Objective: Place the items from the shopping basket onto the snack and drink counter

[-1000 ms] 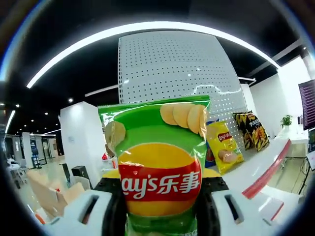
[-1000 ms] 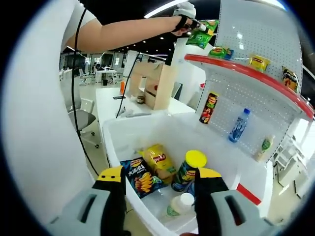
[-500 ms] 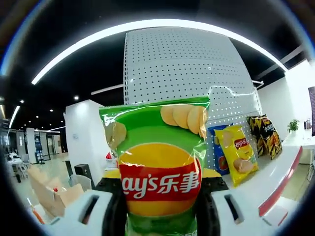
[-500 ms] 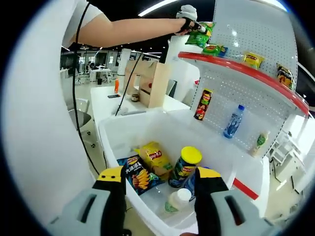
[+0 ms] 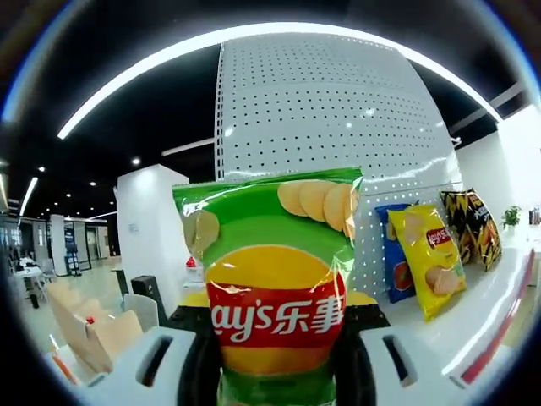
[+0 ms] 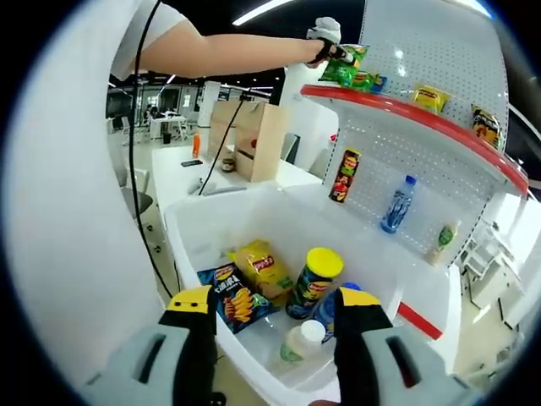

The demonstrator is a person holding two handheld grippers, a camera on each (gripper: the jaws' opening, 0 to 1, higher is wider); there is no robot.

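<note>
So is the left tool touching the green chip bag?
Touching. In the left gripper view the left tool has its jaws pressed against both sides of the green chip bag.

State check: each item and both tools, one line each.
Left tool: shut on the green Lay's chip bag, held upright by the top shelf.
Right tool: open, empty, above the white basket.
Yellow-lid chip can: upright in basket.
Yellow chip bag: lying in basket.
White-cap bottle: in basket.
</note>
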